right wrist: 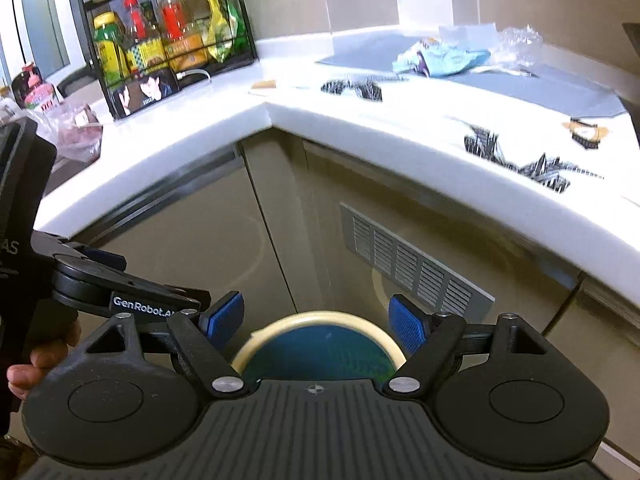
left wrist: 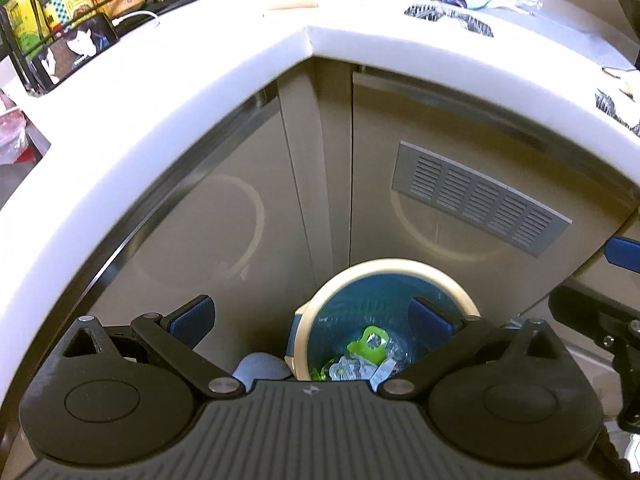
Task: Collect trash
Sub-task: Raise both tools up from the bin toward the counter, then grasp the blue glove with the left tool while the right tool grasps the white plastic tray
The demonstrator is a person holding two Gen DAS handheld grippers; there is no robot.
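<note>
Both the left gripper [left wrist: 312,316] and right gripper [right wrist: 316,316] hang wide and empty over the floor bin [left wrist: 390,268], which holds wrappers – a drop apparently complete – so next comes reaching for the crumpled wrappers [right wrist: 444,58] on the countertop [right wrist: 420,120].

The bin [left wrist: 390,320] is standing on the floor in front of the corner cabinets, below the surface [right wrist: 248,120]. Trash [left wrist: 362,360] is lying inside it. A rack [right wrist: 168,40] is sitting at the left on the surface; wrappers [right wrist: 444,58] are lying at the right rear.
</note>
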